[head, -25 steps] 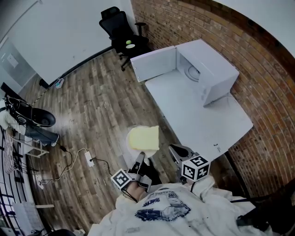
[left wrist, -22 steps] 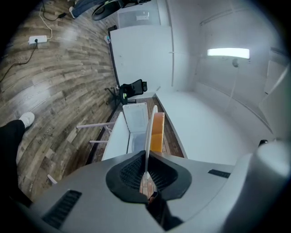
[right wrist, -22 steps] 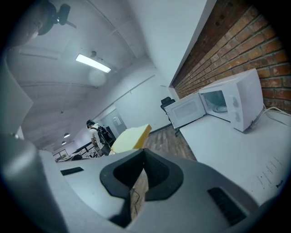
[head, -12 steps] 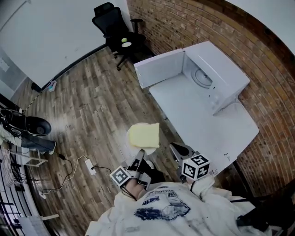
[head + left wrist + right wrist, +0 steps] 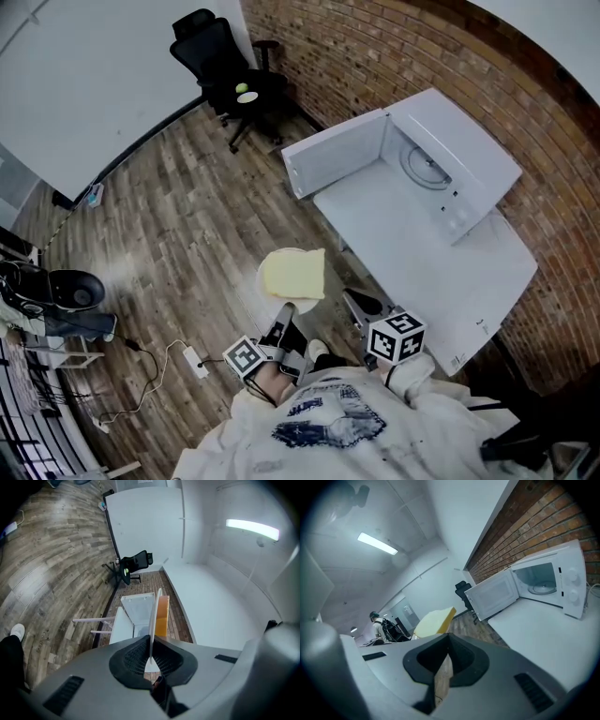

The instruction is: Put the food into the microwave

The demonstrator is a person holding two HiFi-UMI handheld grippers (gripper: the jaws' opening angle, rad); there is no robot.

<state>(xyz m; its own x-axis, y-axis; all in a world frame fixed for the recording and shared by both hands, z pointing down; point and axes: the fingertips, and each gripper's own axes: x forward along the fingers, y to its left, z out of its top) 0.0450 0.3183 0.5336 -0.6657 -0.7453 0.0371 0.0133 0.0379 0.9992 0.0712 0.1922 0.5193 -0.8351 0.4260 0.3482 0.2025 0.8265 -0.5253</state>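
Microwave nearer; open door, chair beyond.

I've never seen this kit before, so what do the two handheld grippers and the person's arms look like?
The left gripper and right gripper each have a pale grey body, black pads at the tips and a white cube printed with black square markers. The person wears off-white sleeves on a top with a blue print.

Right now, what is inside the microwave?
Just its round turntable, with nothing on it; the microwave stands open. The cavity's corners are hidden by its walls. The food is outside, on a plate in the left hand-held gripper.
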